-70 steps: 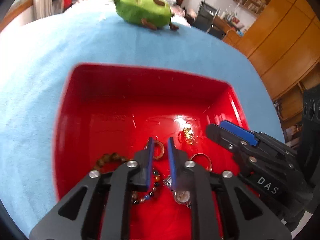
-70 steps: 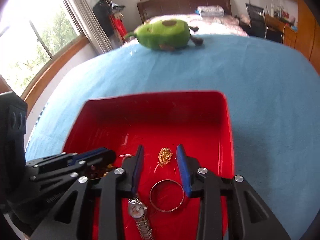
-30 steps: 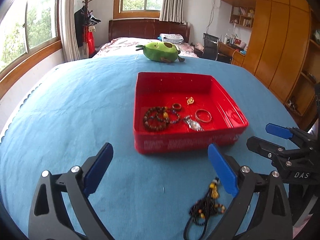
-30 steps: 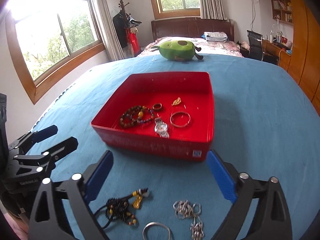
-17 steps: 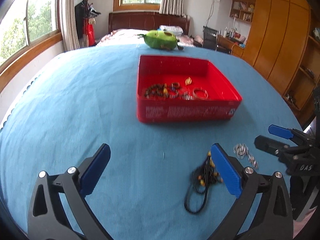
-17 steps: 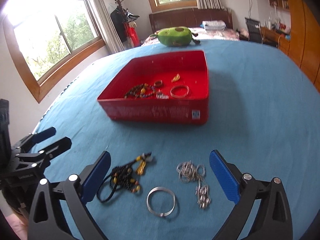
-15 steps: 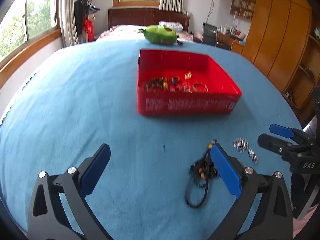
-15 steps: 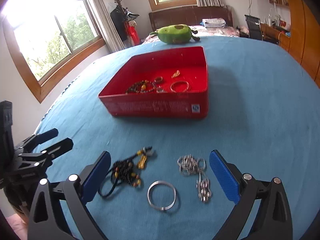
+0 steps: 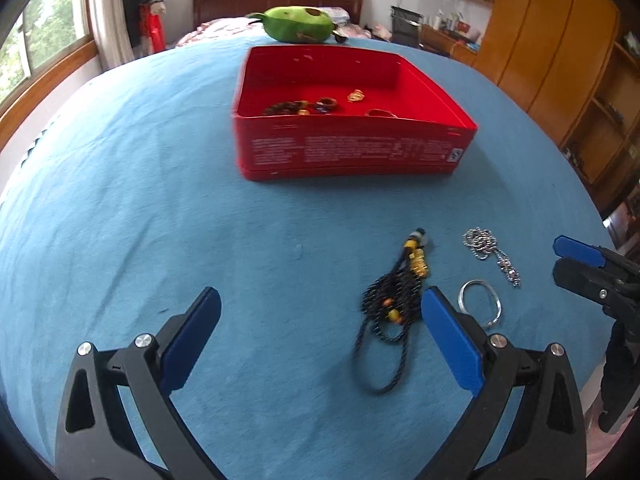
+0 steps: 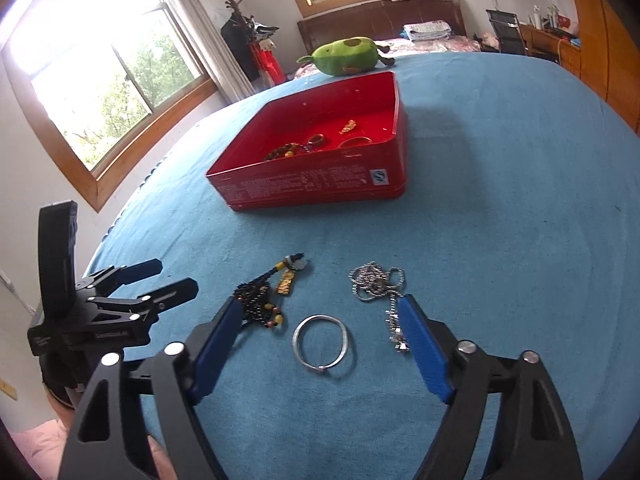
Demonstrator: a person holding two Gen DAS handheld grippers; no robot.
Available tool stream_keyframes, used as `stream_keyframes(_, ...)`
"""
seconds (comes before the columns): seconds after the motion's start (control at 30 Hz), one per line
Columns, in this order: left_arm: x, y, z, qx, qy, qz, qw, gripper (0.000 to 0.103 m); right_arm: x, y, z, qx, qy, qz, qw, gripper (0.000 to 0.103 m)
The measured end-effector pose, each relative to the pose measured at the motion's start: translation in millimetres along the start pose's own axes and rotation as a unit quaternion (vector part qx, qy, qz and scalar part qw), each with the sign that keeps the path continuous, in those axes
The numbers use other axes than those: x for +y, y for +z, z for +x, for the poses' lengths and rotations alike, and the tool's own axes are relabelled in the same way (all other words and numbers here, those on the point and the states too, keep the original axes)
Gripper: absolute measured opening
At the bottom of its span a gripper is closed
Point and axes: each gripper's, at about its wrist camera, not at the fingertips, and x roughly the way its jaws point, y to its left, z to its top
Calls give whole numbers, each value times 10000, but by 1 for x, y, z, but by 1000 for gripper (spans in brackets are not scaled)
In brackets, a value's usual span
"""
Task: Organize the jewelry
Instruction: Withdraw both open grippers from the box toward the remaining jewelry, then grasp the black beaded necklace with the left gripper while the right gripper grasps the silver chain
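**Mei:** Fingers on the right gripper [image 10: 320, 344] stand apart with nothing pressed between them. They have just been closing in somewhat, and the silver bangle [image 10: 323, 345] lies flat on the blue cloth [image 10: 500, 220] in the gap, touched by neither pad. The left gripper [image 9: 318, 334] is spread wide and empty too, hovering over bare cloth with the black beaded necklace [image 9: 394, 300] just inside its right finger.

**Tomas:** So three pieces sit outside the red tin [image 10: 316, 188]: the bangle, the beaded necklace, and the silver ball chain [image 10: 376, 280] heaped beside the right finger. Which handles easiest?

**Mei:** Probably the bangle. It looks like a stiff, thin metal hoop, light, and likely slick against the pads. Pinching straight across its wire rim at one side, rather than squeezing the whole hoop, seems safest; a squeeze across the ring could make it pop out or flip.

**Tomas:** And the other two?

**Mei:** Both look limp. The necklace should drape and swing, so a hold on the bunched beads near the gold charms would gather most of it. The chain is fine and loose; a grab at the dense heap would lift more links than its trailing end, which may slide free.

**Tomas:** The tin itself?

**Mei:** Well beyond them, already holding bracelets and rings.
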Motion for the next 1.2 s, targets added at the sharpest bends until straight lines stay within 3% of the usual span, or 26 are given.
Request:
stream_keyframes(0.27, -31, 29, 41, 366, -161, 299, 9988, 98, -13, 3, 9, 120, -97, 119, 9998, 71)
stream_keyframes(0.3, -33, 32, 45, 416, -200, 313, 9984, 95, -15, 4, 10, 131, -112, 130, 9998, 71)
stream_keyframes(0.4, -39, 36, 57, 626, -307, 431, 9966, 69, -21, 6, 13, 160, -151, 180, 9996, 71)
stream_keyframes(0.5, -41, 36, 67, 819, -516, 415, 9944, 67, -26, 8, 17, 189, -185, 212, 9994, 71)
stream_keyframes(0.6, -42, 36, 77, 945, -606, 449, 9927, 56, -28, 11, 23, 236, -187, 212, 9993, 71)
stream_keyframes(0.67, -44, 35, 80, 964, -628, 490, 9922, 55, -29, 13, 27, 277, -196, 207, 9992, 70)
stream_keyframes(0.83, -51, 34, 82, 1082, -946, 627, 9876, 16, -32, 18, 44, 453, -244, 241, 9984, 67)
stream_keyframes(0.9, -53, 34, 82, 1101, -1072, 634, 9861, 6, -33, 18, 50, 543, -318, 251, 9977, 66)
stream_keyframes(1.2, -34, 40, 53, 586, -1066, 297, 9921, 6, -29, 21, 75, 923, -395, 200, 9947, 59)
